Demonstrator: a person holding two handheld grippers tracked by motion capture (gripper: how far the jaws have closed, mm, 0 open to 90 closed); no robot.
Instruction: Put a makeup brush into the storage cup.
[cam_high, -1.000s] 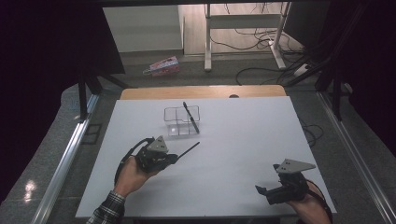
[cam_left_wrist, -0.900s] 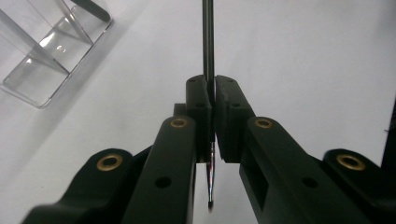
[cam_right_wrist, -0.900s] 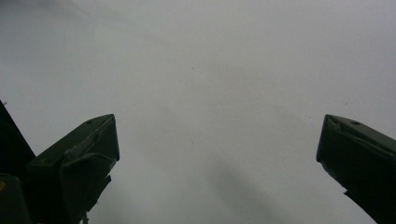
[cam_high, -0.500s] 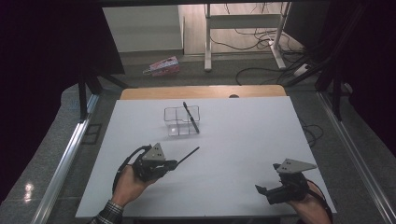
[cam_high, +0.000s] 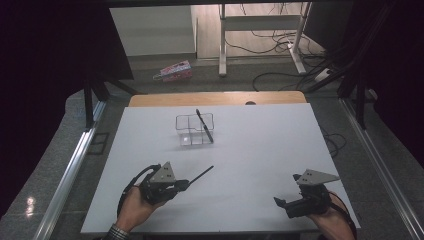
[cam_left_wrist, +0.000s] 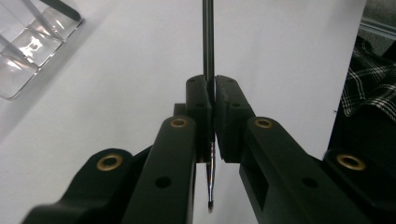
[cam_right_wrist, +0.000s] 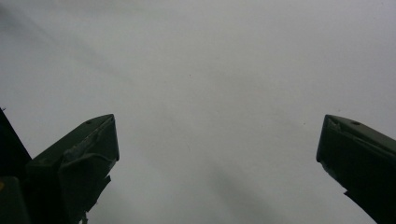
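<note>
White tabletop filled the middle of the high view, set on a grey floor with dark surroundings and loose cables at the far side. On its far half stood a clear compartmented organiser, with one dark pen propped slantwise in it, its upper end leaning over the far rim. Left tool lay low over the near left part of the tabletop, its jaws pressed tight on a second slim pen. That pen's long shaft jutted forward and to the right toward the organiser, well apart from it. In the left gripper view the same pen ran straight up between the closed pads, its fine tip showing below them, and a corner of the organiser sat at upper left. Right tool rested at the near right edge, jaws spread wide and empty, with bare tabletop beyond them in the right gripper view.

By judgement, the step in hand was carriage of the gripped pen toward the organiser. The next move would call for lifting it above the rim, tilting it steeper, and lowering one end into a free compartment before release.
</note>
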